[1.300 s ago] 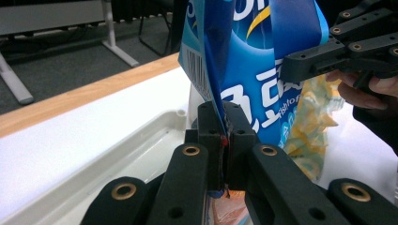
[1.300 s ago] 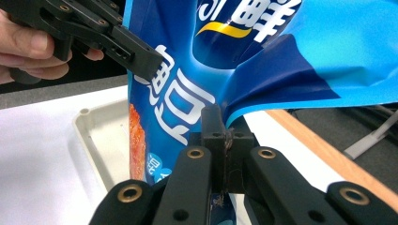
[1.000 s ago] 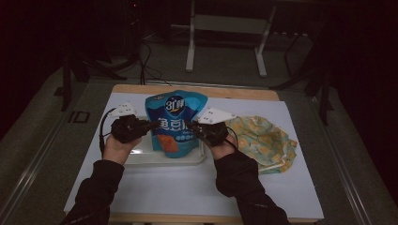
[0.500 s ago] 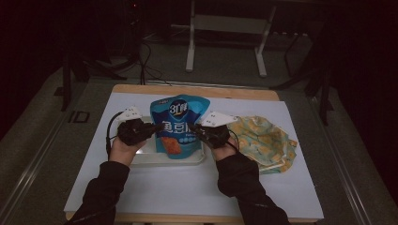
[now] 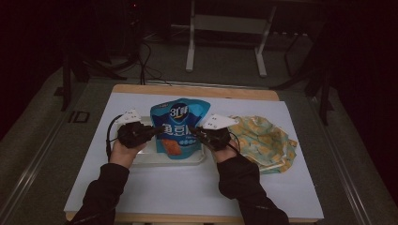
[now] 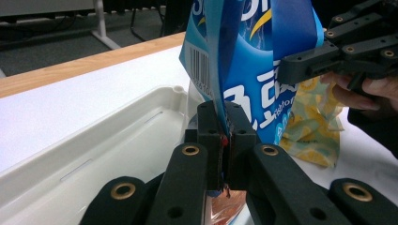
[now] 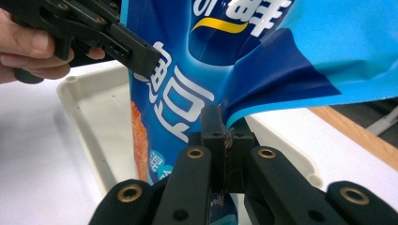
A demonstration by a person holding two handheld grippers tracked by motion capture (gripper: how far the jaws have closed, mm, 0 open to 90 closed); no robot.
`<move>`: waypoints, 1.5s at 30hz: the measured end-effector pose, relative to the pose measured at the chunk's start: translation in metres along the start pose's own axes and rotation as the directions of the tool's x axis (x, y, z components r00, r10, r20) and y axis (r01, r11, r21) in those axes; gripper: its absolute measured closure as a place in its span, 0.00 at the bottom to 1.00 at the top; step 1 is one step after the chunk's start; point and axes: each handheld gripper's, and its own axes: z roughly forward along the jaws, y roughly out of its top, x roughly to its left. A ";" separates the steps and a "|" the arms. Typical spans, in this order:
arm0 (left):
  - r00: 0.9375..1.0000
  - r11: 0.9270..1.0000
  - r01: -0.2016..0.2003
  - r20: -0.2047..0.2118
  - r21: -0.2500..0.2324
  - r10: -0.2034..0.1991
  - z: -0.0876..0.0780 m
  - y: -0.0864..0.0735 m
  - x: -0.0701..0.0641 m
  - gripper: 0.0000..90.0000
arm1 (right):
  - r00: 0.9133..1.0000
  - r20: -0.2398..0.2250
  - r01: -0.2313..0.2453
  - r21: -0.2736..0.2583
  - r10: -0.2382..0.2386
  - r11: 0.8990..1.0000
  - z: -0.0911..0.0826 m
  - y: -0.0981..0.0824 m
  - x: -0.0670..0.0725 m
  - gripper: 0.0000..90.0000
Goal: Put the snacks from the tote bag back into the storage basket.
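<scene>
The snack pouch [image 5: 179, 127] is bright blue with white lettering, a yellow swoosh, darker blue folds and an orange picture low on its front. The tray [image 5: 141, 160] is white. The cloth bag [image 5: 265, 143] is pale green with yellow blotches. Both grippers' fingers [image 6: 213, 136] are black with brass-coloured rivets. A white sheet covers the wooden bench [image 5: 263, 95].

Left gripper [image 5: 157, 131] and right gripper [image 5: 195, 132] held level, pointed inward toward each other, jaws clamped; forearms angled in from below.
</scene>
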 end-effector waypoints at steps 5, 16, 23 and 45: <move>1.000 1.000 -0.016 -0.017 -0.006 0.016 -0.003 -0.003 -0.005 0.96 | 1.000 -0.004 0.001 0.002 -0.001 1.000 -0.002 -0.001 0.004 1.00; 0.999 1.000 0.008 -0.040 -0.023 -0.009 -0.007 -0.009 -0.009 0.66 | 0.995 -0.067 -0.077 -0.010 0.076 0.997 -0.008 0.001 -0.002 0.78; 0.999 0.999 0.028 -0.030 -0.016 -0.028 -0.013 -0.009 -0.011 0.56 | 0.992 -0.071 -0.100 0.018 0.101 0.995 -0.012 0.003 -0.006 0.67; 0.997 0.998 0.057 0.046 -0.037 -0.055 -0.027 -0.024 -0.025 0.17 | 0.994 -0.062 -0.091 0.033 0.093 0.995 -0.058 -0.004 -0.016 0.37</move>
